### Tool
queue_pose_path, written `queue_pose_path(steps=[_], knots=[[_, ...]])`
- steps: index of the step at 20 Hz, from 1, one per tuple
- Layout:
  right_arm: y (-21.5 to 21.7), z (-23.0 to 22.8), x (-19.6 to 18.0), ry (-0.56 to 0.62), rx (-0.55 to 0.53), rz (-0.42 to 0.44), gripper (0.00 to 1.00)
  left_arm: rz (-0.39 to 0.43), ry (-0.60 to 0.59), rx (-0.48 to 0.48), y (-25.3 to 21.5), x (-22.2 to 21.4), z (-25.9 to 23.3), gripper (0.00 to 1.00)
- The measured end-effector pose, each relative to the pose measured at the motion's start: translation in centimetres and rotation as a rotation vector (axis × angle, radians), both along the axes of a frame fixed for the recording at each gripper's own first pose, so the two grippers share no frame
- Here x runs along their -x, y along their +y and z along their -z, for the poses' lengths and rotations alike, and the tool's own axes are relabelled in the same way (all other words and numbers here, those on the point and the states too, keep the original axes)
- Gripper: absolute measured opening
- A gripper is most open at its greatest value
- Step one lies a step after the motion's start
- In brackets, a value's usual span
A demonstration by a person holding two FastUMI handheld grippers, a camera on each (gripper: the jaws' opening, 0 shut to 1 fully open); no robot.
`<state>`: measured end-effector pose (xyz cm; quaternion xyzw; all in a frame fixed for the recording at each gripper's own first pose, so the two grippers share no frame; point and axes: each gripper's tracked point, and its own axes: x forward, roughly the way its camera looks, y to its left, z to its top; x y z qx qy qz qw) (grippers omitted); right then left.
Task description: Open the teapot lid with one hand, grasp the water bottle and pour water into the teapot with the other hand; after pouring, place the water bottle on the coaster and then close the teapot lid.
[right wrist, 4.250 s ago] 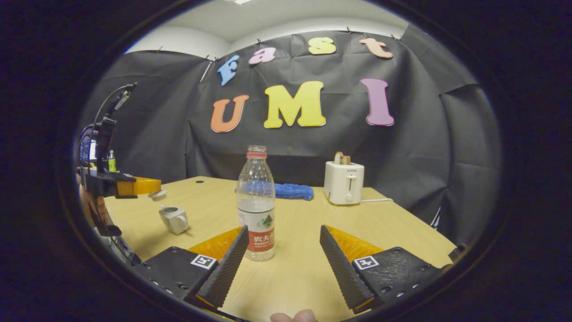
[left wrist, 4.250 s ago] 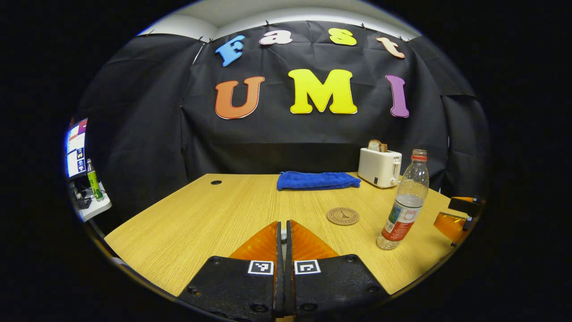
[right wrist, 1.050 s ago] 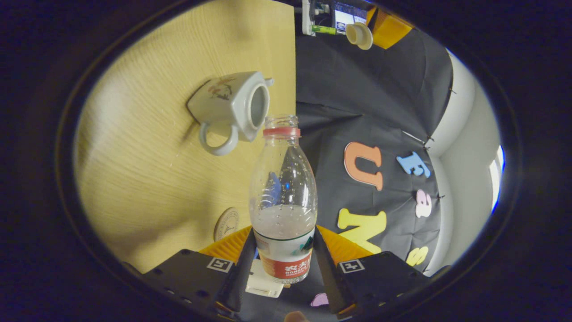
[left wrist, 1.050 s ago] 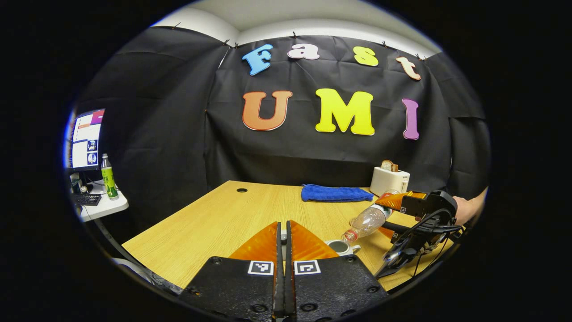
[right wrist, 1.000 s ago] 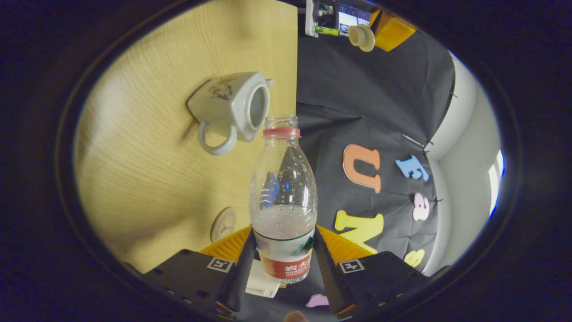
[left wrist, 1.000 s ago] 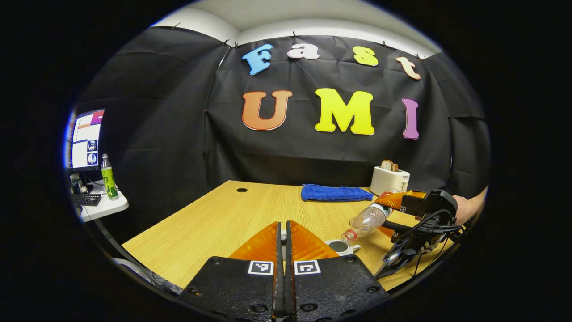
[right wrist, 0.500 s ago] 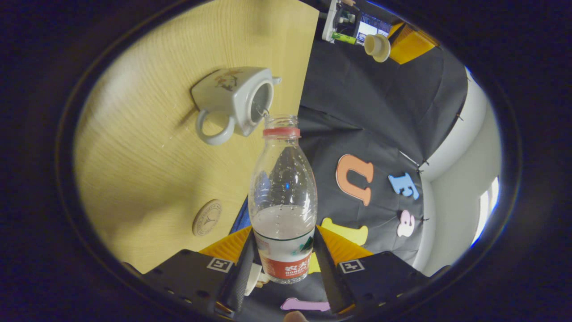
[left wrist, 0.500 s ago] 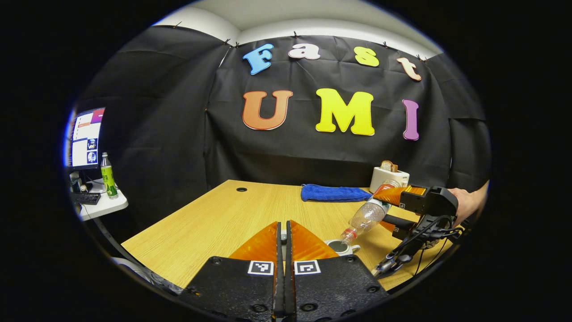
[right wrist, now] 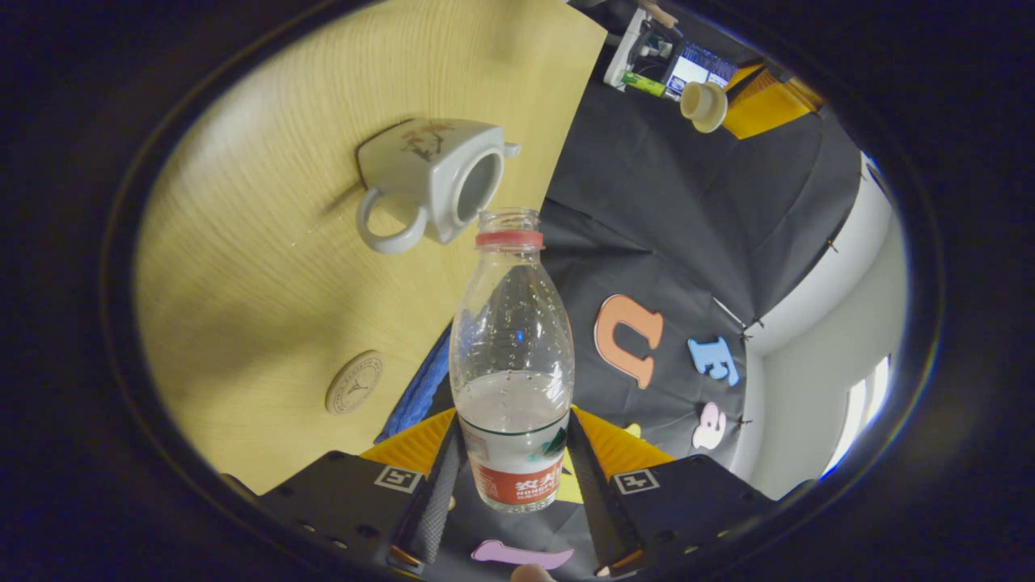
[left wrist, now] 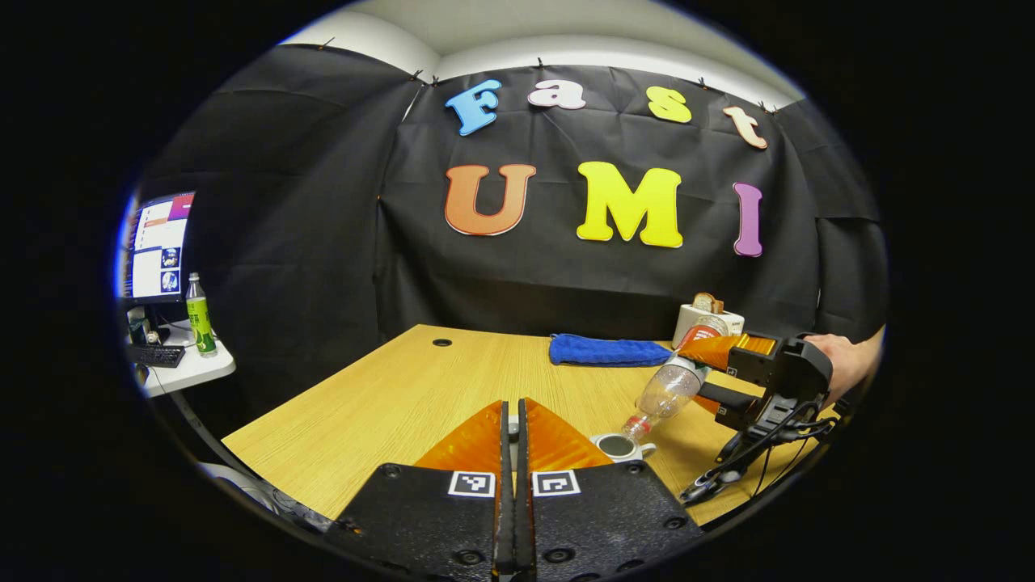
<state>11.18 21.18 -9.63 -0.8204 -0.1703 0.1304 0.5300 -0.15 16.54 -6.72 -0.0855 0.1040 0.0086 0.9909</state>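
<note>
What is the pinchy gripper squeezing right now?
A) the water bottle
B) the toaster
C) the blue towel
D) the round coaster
A: in the right gripper view, the right gripper has both fingers pressed on the water bottle, which is tipped with its open mouth toward the uncovered teapot.

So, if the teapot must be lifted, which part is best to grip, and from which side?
Probably the ring handle of the teapot. It sticks out opposite the spout, with an open hole for one finger to pass through. Come from that side; the body looks wide and smooth, and the bottle is tilted over the open top.
</note>
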Motion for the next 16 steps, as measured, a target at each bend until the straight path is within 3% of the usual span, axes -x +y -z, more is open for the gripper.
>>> queue_pose_path(steps=[9,16], knots=[[0.33,-0.51,0.61,-0.035,0.042,-0.016,0.71,-0.002,-0.004,0.007,0.03,0.09,-0.16,0.03],[0.34,-0.17,0.85,-0.017,0.007,-0.015,0.70,0.001,-0.010,0.013,0.03,0.13,-0.42,0.03]])
